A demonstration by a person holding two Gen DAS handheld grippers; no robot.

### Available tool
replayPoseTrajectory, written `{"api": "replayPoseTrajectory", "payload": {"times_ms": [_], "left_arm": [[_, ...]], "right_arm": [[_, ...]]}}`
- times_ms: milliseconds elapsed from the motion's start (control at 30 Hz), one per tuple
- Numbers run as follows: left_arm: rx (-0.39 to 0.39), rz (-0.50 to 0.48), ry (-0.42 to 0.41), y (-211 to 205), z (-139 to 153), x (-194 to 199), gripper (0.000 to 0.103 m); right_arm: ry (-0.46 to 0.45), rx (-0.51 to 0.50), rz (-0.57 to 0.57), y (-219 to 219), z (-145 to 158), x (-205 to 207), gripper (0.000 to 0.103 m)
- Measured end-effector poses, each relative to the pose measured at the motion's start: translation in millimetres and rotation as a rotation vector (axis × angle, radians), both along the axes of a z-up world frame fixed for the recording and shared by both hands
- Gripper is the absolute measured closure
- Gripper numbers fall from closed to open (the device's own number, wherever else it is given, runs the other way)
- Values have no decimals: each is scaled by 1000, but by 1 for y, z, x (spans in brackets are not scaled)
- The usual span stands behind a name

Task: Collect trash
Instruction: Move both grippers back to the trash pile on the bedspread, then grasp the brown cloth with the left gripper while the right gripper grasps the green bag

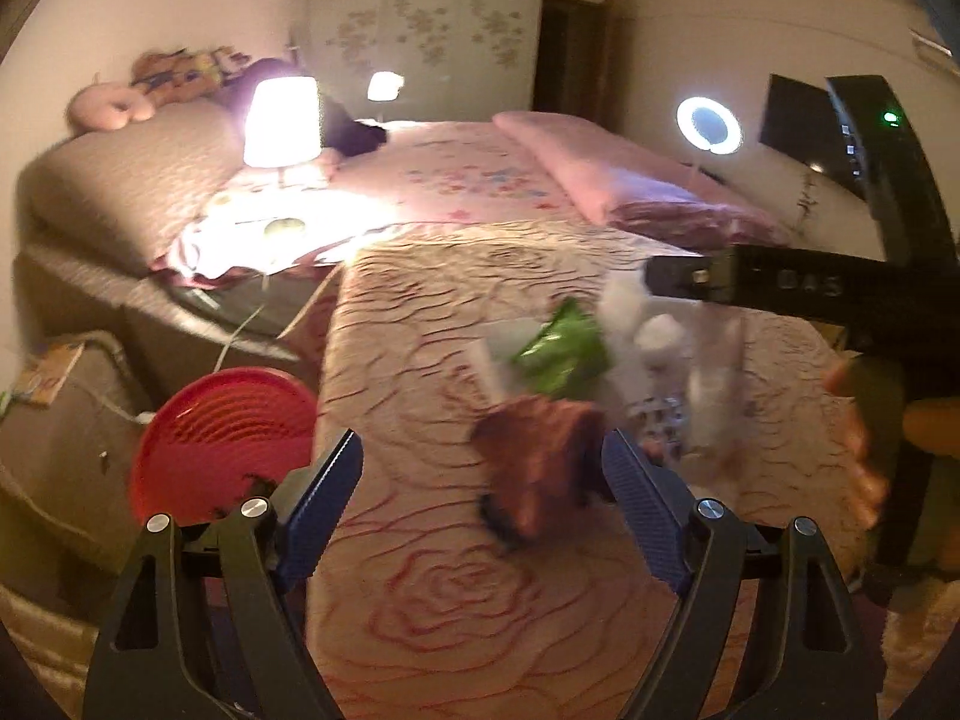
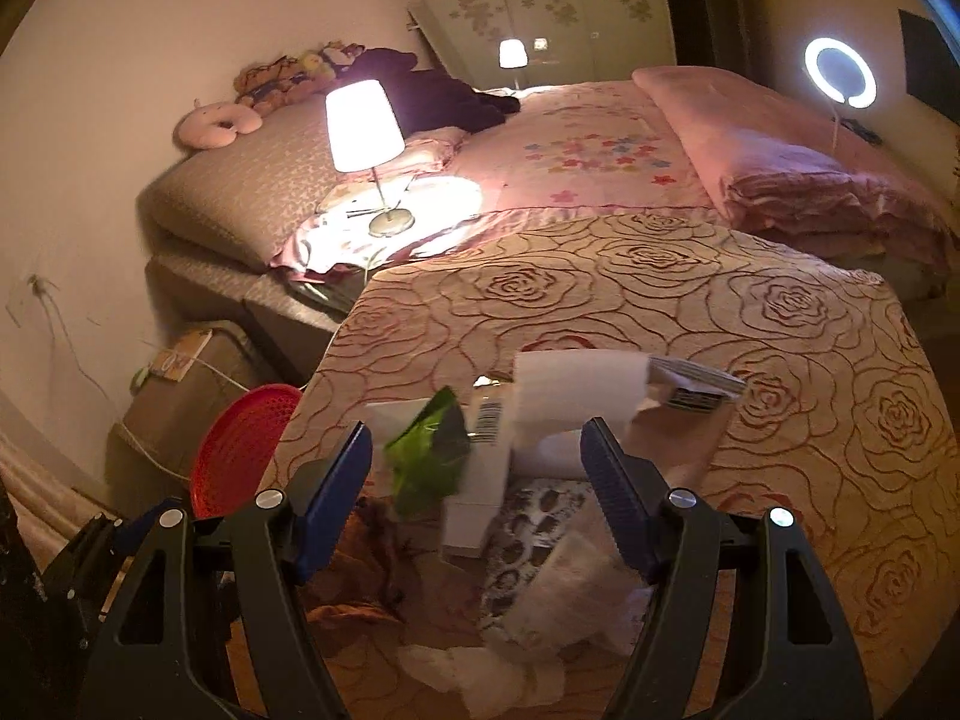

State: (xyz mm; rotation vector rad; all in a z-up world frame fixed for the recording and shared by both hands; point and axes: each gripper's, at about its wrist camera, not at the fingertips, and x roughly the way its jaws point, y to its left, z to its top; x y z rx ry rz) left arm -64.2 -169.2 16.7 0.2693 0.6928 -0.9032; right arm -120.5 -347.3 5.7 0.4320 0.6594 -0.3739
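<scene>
A pile of trash lies on the rose-patterned bedspread [image 2: 750, 312]. It holds a green wrapper [image 2: 429, 456], a white box [image 2: 480, 480], a white paper roll [image 2: 576, 384], a brown crumpled wrapper [image 1: 540, 468], a patterned wrapper [image 2: 528, 534] and crumpled tissue [image 2: 498, 672]. My left gripper [image 1: 483, 483] is open, with the brown wrapper between its blue fingers, blurred. My right gripper [image 2: 477, 468] is open above the pile, over the green wrapper and white box. The right gripper's black body [image 1: 840, 282] shows in the left wrist view. A red bin [image 1: 222, 444] stands beside the bed on the left; it also shows in the right wrist view [image 2: 240, 450].
A lit lamp [image 2: 363, 132] stands on the bed near the headboard. A folded pink quilt [image 2: 780, 168] lies at the right. Plush toys [image 2: 216, 123] sit on the headboard. A ring light [image 2: 839, 73] glows at the far right. Boxes [image 2: 180, 402] stand by the wall.
</scene>
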Motion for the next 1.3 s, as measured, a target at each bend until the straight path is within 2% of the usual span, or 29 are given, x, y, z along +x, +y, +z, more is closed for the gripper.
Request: {"api": "replayPoseTrajectory", "payload": {"times_ms": [200,500,567,600,667,733,867,1100,1300], "left_arm": [[29,-72,8,-35,-5,-9,24],[83,-63,86,-48,-31,2,26],[77,-58,104,-46,-32,4,42],[73,-57,112,-45,-32,6,45],[75,-45,108,-43,-32,8,65],[62,-50,127,-41,-32,11,70],[55,-39,109,-36,-29,11,73],[34,51,96,-10,-19,28,73],[7,115,83,14,-12,41,73]], "right_arm": [[-7,6,-14,-8,1,-6,33],[-9,19,-31,-16,-2,-14,33],[-9,22,-29,-17,-3,-14,33],[-9,23,-26,-16,-4,-13,33],[-8,21,-19,-15,-4,-13,33],[-7,16,-12,-13,-5,-12,33],[-6,-3,14,-6,-4,-7,33],[14,-79,92,17,-5,15,34],[74,-109,165,29,-21,41,41]]}}
